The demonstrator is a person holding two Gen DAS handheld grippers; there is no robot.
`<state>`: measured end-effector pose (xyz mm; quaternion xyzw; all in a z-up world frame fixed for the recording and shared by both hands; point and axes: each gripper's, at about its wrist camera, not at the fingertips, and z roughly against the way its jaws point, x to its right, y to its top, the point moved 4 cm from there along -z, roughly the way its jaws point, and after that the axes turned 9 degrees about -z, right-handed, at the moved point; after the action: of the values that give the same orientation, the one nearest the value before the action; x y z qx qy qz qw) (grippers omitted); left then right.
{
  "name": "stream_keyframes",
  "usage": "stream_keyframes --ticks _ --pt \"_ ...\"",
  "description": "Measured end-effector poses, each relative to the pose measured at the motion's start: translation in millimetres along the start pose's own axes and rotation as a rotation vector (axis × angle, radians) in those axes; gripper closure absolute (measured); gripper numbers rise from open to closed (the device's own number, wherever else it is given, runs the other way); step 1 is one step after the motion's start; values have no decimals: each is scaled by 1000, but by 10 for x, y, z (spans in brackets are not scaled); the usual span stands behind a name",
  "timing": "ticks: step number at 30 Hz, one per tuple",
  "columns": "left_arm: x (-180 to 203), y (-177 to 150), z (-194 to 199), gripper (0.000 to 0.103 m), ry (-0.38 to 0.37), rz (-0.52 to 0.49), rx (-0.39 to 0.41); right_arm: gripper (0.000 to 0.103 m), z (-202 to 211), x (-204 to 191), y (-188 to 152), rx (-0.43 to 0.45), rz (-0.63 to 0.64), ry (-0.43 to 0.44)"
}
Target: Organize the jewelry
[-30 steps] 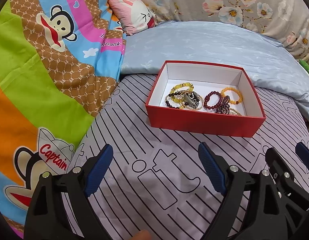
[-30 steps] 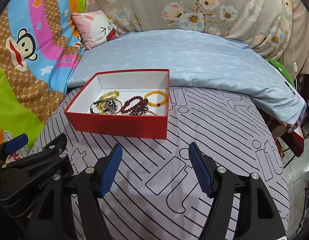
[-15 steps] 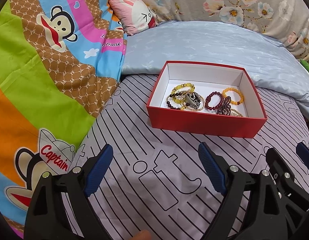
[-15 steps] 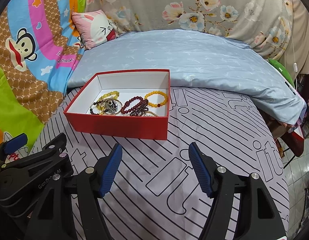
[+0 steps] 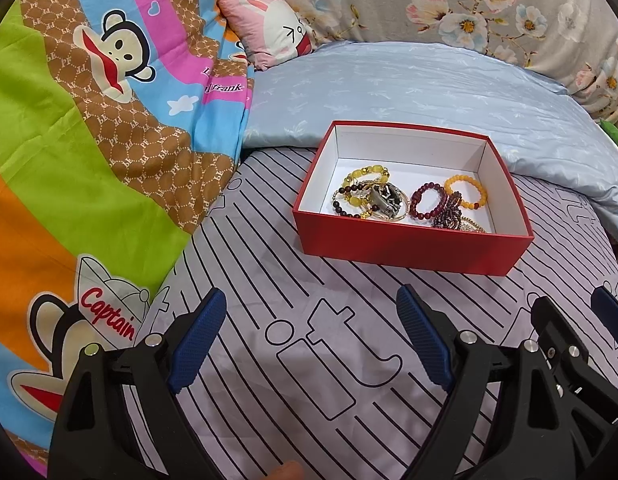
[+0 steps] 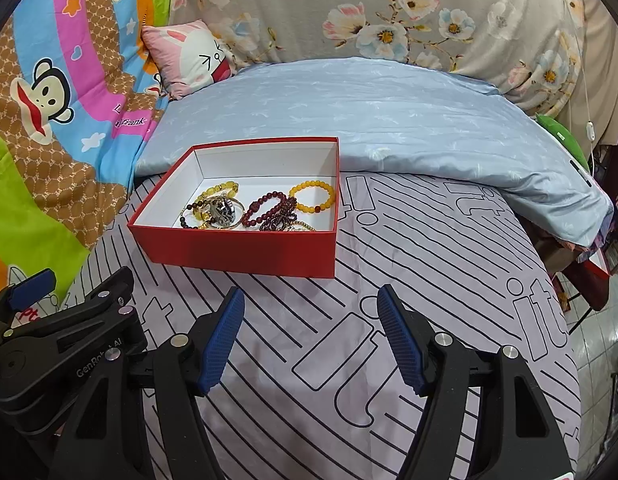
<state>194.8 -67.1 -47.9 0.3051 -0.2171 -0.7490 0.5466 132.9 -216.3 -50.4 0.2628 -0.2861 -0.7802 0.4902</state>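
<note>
A red box with a white inside (image 5: 405, 246) (image 6: 245, 252) sits on the striped bedsheet. In it lie several bead bracelets: a yellow one (image 5: 467, 192) (image 6: 312, 197), dark red ones (image 5: 427, 202) (image 6: 269, 208), and a yellow-and-dark tangle with a metal piece (image 5: 369, 196) (image 6: 217, 208). My left gripper (image 5: 311, 340) is open and empty, hovering over the sheet in front of the box. My right gripper (image 6: 311, 338) is open and empty, also short of the box. Each gripper shows at the edge of the other's view.
A light blue quilt (image 6: 369, 120) lies folded behind the box. A colourful monkey-print blanket (image 5: 69, 140) rises on the left. A pink bunny pillow (image 5: 269, 36) and floral fabric (image 6: 349, 8) stand at the back. The bed's edge and tiled floor (image 6: 601, 360) are at right.
Both views shifted very slightly; the box sits a touch lower and right in the left wrist view. Both grippers stay open and empty.
</note>
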Motion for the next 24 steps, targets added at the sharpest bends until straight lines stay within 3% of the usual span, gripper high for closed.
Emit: stream_keyframes --ticks 24 --pt "-6 -13 -9 20 -6 6 -5 36 -19 -22 -4 -4 -15 3"
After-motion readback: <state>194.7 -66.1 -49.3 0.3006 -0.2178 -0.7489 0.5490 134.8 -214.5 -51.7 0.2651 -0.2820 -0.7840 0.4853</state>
